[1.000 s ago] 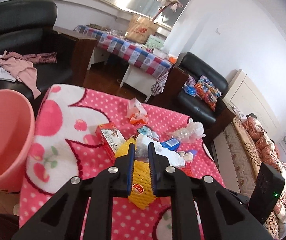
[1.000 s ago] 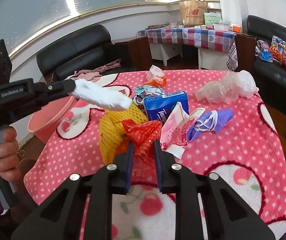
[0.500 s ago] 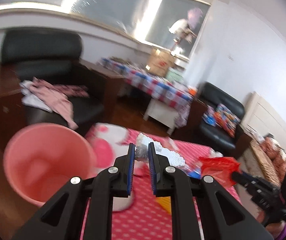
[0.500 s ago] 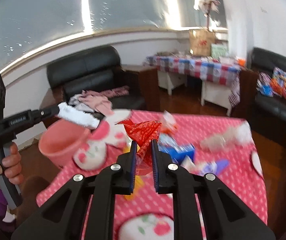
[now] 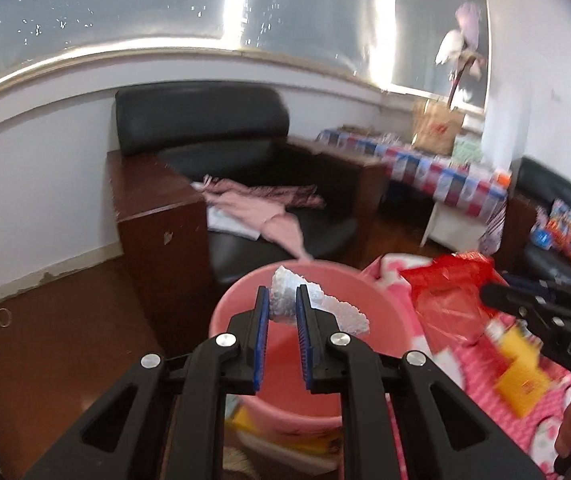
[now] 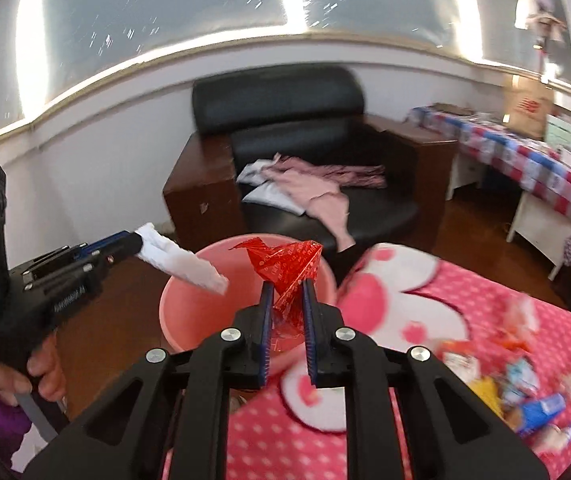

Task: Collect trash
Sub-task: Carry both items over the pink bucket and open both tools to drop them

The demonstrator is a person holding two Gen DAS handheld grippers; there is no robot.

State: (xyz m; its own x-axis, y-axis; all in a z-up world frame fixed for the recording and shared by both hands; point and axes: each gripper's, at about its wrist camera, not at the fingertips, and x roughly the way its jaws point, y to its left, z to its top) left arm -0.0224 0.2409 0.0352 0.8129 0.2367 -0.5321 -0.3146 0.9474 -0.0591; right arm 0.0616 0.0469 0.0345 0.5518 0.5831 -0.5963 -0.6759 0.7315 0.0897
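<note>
Left wrist view: we've got both grippers clamped on trash, above the pink bucket.

L gripper point(image 5: 281, 306) is pinched on a white foam piece point(image 5: 317, 306), which sticks out toward 3 o'clock over the bucket point(image 5: 381, 308) mouth. R gripper point(image 6: 288, 294) is squeezed onto a crumpled red wrapper point(image 6: 285, 268), w/ the bucket point(image 6: 189, 304) rim just behind it at 12 o'clock. In the R wrist view we see the L gripper point(image 6: 137, 242) at 9 o'clock, foam point(image 6: 181, 262) reaching over the bucket's near edge, a hand point(image 6: 41, 368) on its handle. More trash lies on the pink dotted blanket point(image 6: 465, 360) at 4 o'clock, blurred. Black armchair point(image 6: 305, 152) w/ pink clothes point(image 6: 317, 188) sits at 12.
</note>
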